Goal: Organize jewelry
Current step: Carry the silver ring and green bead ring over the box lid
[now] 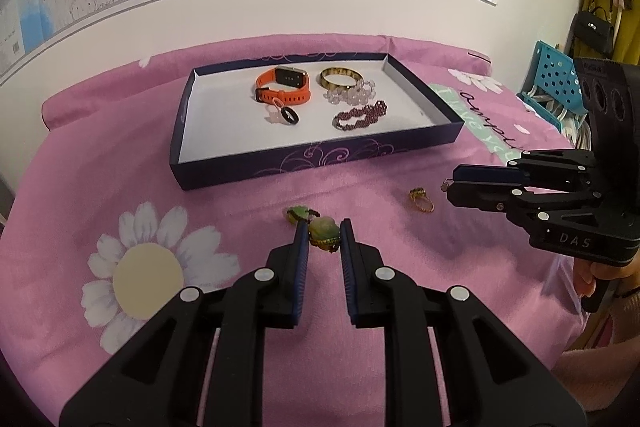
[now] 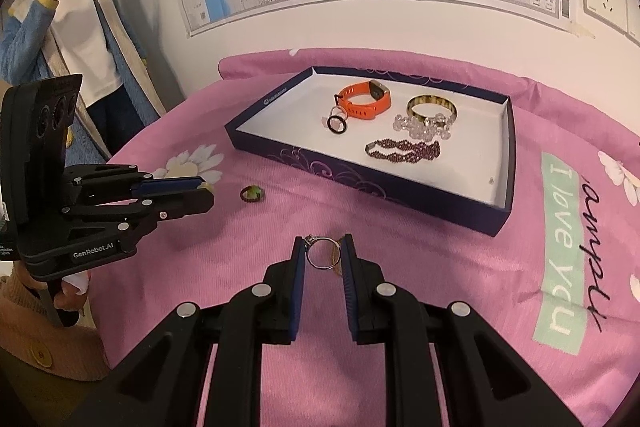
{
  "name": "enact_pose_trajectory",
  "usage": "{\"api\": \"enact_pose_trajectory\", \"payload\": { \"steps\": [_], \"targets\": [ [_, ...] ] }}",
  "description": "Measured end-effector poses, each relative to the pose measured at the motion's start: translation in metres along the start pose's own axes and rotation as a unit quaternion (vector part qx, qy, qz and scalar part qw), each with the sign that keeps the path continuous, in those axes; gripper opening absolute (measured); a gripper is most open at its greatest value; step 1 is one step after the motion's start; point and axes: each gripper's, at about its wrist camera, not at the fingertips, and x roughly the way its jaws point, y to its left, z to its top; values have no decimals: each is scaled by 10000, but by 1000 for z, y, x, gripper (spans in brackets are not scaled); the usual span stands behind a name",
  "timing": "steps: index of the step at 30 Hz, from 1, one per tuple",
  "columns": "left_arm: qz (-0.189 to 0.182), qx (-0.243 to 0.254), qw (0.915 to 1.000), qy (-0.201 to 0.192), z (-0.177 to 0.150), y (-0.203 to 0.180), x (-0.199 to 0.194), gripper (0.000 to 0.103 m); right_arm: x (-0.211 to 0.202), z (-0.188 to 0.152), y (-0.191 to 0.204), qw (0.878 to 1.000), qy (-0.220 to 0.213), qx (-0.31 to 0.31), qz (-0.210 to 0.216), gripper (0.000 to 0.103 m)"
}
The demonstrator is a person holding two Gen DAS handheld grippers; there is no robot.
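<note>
Silver ring (image 2: 322, 252) between right gripper (image 2: 323, 253) jaws (pinched).

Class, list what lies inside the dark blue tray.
Inside the tray: an orange watch, a gold bangle, clear beads, a purple bracelet and a black ring. The near wall hides some floor.

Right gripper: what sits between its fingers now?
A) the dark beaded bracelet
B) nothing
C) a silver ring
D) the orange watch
C: in the right wrist view the silver ring stands upright between the right gripper fingers, while the watch and beaded bracelet lie in the box.
</note>
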Motion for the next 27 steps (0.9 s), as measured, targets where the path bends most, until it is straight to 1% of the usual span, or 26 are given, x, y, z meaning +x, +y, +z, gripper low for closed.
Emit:
{"api": "enact_pose_trajectory", "payload": {
  "steps": [9,17,27],
  "targets": [
    [43,23,9998,-199,19,1,0,16,-2,18,-5,9998,-157,-77,-68,16],
    [82,38,9994,-334,39,5,9,16,3,34,-13,9995,-251,-126,-155,16],
    [79,-26,9993,-352,61,10,28,16,15,54,-23,9992,-310,-141,-229,16]
  ]
}}
